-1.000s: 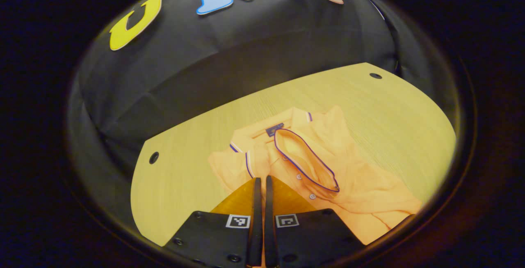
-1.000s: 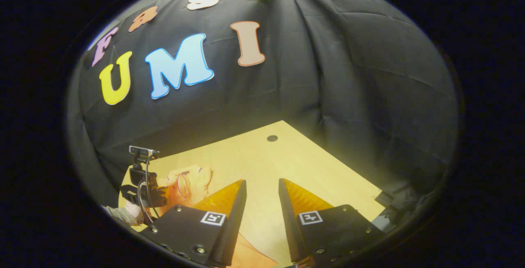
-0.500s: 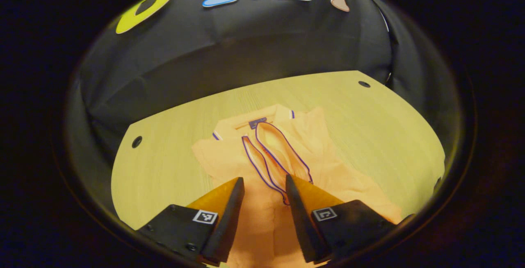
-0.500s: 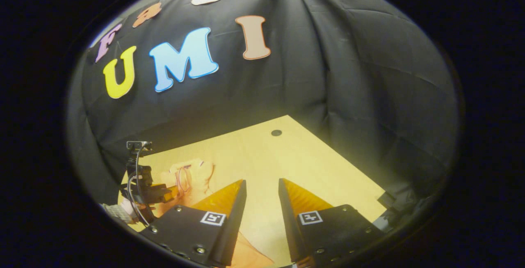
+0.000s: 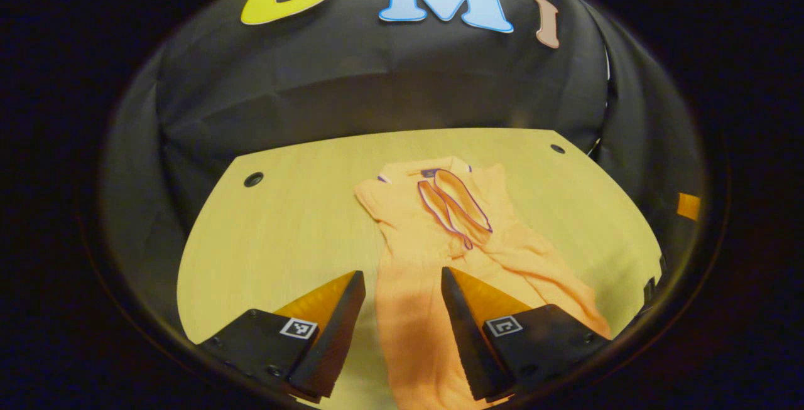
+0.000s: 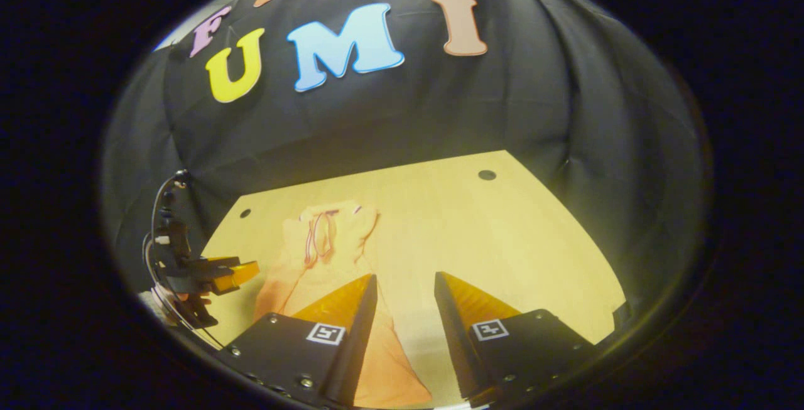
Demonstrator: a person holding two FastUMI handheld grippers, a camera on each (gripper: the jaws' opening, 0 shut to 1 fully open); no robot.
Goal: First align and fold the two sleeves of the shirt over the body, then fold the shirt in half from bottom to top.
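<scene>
Lying lengthwise on the pale wooden table [image 5: 276, 234], the orange short-sleeved polo shirt with purple-trimmed cuffs [image 5: 433, 253] is seen with its collar toward the black cloth wall and its hem toward the grippers. Both sleeves [image 5: 455, 206] appear already laid over the chest, their trimmed cuffs side by side below the collar, so the bottom-to-top fold is judged to be what remains.

The left gripper [image 5: 399, 284] is held above the lower body of the shirt with its jaws set wide and nothing between them. The right gripper [image 6: 405, 287] is likewise spread wide and empty, with the shirt's lower part passing under its left finger; the left gripper [image 6: 235, 270] is also caught at the left edge of the right gripper view.

The fabric is judged soft, light and limp; it can be expected to sag and wrinkle when lifted and to drag the folded sleeves out of place. A hold is best taken at the two hem corners, one per gripper, pinched through both layers and raised evenly.
</scene>
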